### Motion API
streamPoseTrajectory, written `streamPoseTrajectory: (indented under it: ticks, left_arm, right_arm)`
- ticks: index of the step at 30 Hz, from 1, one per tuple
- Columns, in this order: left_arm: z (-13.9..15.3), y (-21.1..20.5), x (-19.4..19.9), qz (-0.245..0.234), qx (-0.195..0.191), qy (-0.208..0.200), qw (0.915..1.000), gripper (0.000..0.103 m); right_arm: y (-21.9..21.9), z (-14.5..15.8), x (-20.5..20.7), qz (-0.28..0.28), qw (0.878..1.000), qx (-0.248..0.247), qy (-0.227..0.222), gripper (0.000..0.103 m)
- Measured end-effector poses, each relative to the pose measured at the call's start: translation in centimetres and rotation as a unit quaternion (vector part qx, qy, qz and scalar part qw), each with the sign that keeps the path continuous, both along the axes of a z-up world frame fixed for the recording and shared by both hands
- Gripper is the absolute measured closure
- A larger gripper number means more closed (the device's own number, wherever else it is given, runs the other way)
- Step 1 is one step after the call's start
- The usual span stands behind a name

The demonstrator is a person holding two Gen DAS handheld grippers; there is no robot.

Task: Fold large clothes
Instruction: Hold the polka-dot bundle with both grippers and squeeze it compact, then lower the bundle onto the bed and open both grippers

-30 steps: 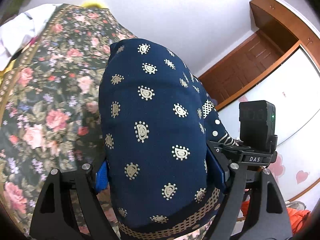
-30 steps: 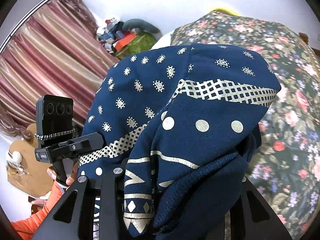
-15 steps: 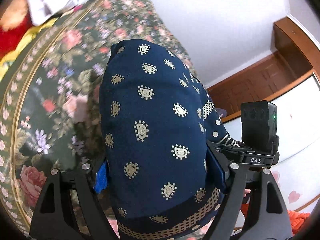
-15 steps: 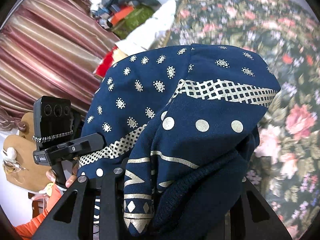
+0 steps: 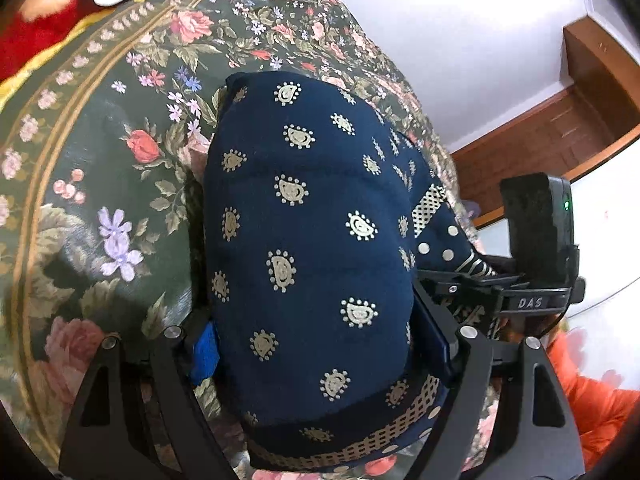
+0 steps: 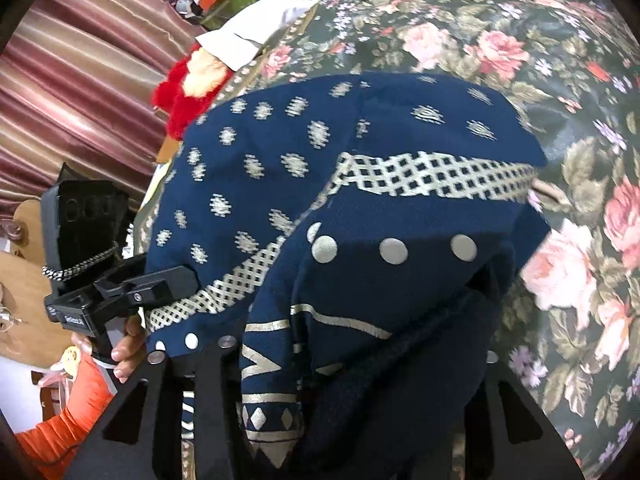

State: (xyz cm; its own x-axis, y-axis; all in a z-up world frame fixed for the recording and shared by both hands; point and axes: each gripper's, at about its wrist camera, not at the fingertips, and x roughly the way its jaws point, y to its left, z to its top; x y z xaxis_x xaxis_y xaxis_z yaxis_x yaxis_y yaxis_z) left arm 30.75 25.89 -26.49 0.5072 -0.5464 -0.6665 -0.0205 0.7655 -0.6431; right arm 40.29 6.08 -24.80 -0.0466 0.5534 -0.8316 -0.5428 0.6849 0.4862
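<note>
Folding looks well along: the navy printed garment (image 5: pixel 312 248) is bunched thick and clamped in the jaws of both the left gripper (image 5: pixel 316 344) and right gripper (image 6: pixel 352 360), carried over the floral bedspread (image 6: pixel 560 80). Setting down and flattening is probably what's left.

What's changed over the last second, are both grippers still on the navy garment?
Both views have swung down from the white wall toward the floral bedspread, which now fills the background, so the navy garment seems to be coming down toward the bed. The left gripper and right gripper stay clamped on it; nothing was let go, and the bundle looks the same.
</note>
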Motion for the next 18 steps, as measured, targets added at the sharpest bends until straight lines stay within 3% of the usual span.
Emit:
streamPoseTrajectory:
  ticks: [4, 6, 7, 10, 14, 16, 18]
  left_arm:
    - [1.2, 0.2, -0.9, 0.007, 0.042, 0.002, 0.9991, 0.022]
    - [2.5, 0.0, -1.6, 0.011, 0.081, -0.011, 0.9966, 0.022]
    - [3.9, -0.3, -2.3, 0.016, 0.120, -0.030, 0.9922, 0.022]
    - [7.1, -1.1, -3.5, 0.031, 0.186, -0.074, 0.9793, 0.022]
    - [9.3, -3.4, -4.4, 0.007, 0.214, -0.090, 0.9726, 0.022]
    - [9.1, -5.3, -4.6, -0.008, 0.239, -0.096, 0.9663, 0.022]
    - [8.5, -6.9, -5.0, -0.023, 0.260, -0.101, 0.9600, 0.021]
  right_arm:
    - [-1.8, 0.8, -0.3, 0.000, 1.000, -0.021, -0.020, 0.042]
    - [-2.8, 1.6, -0.7, 0.002, 0.999, -0.030, -0.034, 0.040]
    - [-2.9, 2.2, -0.8, 0.001, 0.998, -0.036, -0.045, 0.040]
    - [-3.7, 4.6, -1.7, 0.002, 0.994, -0.057, -0.098, 0.040]
    - [-3.7, 7.9, -4.2, 0.012, 0.977, -0.081, -0.198, 0.039]
    - [-3.6, 9.5, -5.9, 0.017, 0.964, -0.085, -0.253, 0.033]
    - [-2.9, 10.2, -7.6, 0.031, 0.955, -0.068, -0.286, 0.010]
